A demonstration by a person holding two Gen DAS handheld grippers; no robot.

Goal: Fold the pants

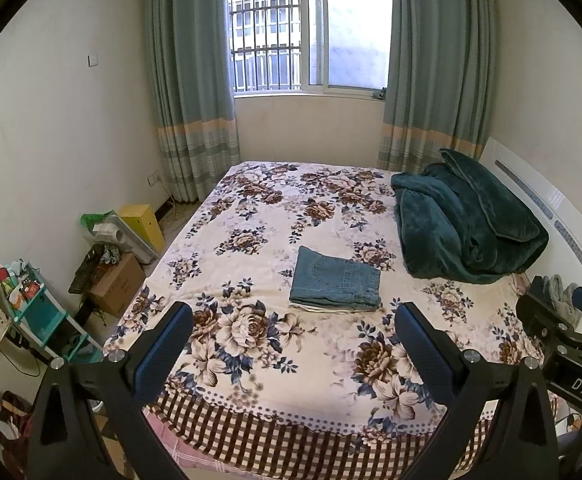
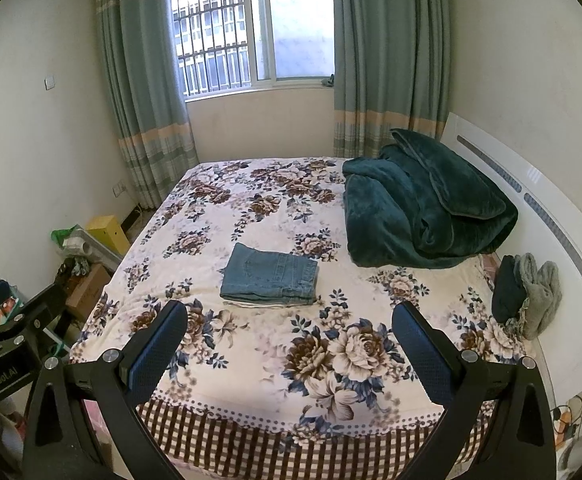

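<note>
A: Here, through the left wrist camera, the left gripper (image 1: 293,344) hangs above the near end of the bed (image 1: 251,412), its two blue-padded fingers spread wide with nothing between them. The pants (image 1: 335,285), blue denim, lie as a flat folded rectangle near the middle of the floral cover, ahead of the gripper and a little to its right.

B: And the long side?

A: It runs left to right across the view, so the near folded edge faces the gripper almost square on. The right gripper (image 1: 563,320) shows at the right edge of this view, apart from the denim.

B: The right wrist camera?

A: There the right gripper (image 2: 289,340) is likewise spread and empty over the foot of the bed. The pants sit ahead and to its left, the long side again crossways. A green blanket (image 2: 427,208) is heaped well to the right of them, by the headboard (image 2: 551,248).

B: Which gripper is nearer?

A: I cannot tell; the bundle lies roughly between their two lines of sight, well apart from both. I judge the folding to be finished or nearly so; any further move would mean reaching straight forward over bare cover.
</note>
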